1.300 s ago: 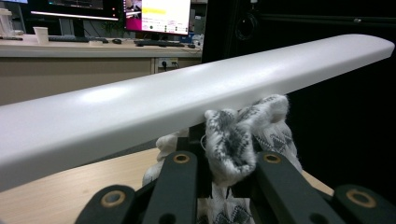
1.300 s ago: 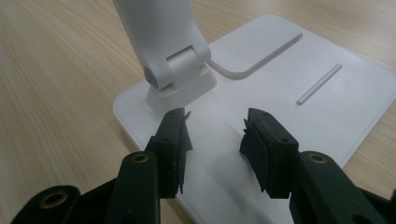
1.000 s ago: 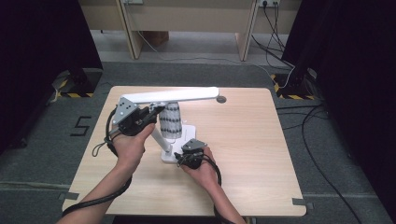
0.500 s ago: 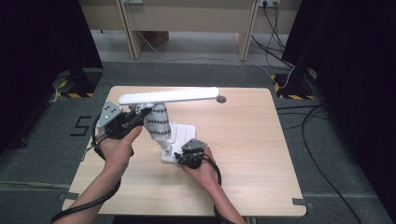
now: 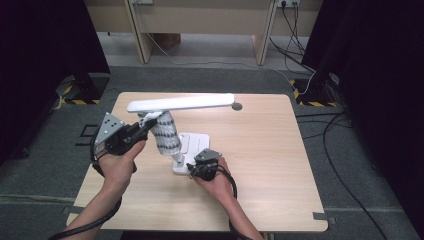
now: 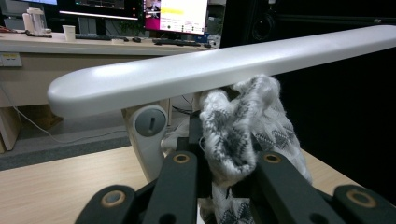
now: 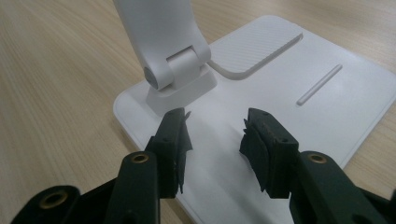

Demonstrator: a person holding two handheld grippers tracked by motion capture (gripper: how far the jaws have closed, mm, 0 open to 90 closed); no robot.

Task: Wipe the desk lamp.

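High view: a light wooden table [image 5: 280, 165] fills the middle of the frame, with a white desk lamp [image 5: 181, 103] standing on it just left of centre. The lamp's long flat head runs level across the upper middle of the tabletop. A knitted black-and-white sleeve [image 5: 165, 134] is wrapped around the lamp's slanted arm, below the head. The left gripper [image 5: 146, 126], held in a hand at the left of the frame, reaches rightward to the upper end of that sleeve, its jaws pressed together on the knit. The right gripper [image 5: 194, 168], held in a hand at lower centre, rests on the near edge of the lamp's flat white base [image 5: 196, 141].

Left gripper view: the two black jaws rise from the bottom edge and pinch a fold of the sleeve [image 6: 233, 126] between them at centre. The lamp head [image 6: 210, 70] crosses the frame above, and its grey hinge sits left of centre.

Right gripper view: the jaws stand apart over the white base [image 7: 299, 93], their pads down against the plate and nothing between them. The lamp arm's lower hinge [image 7: 177, 70] is in the upper left, just beyond the left jaw.
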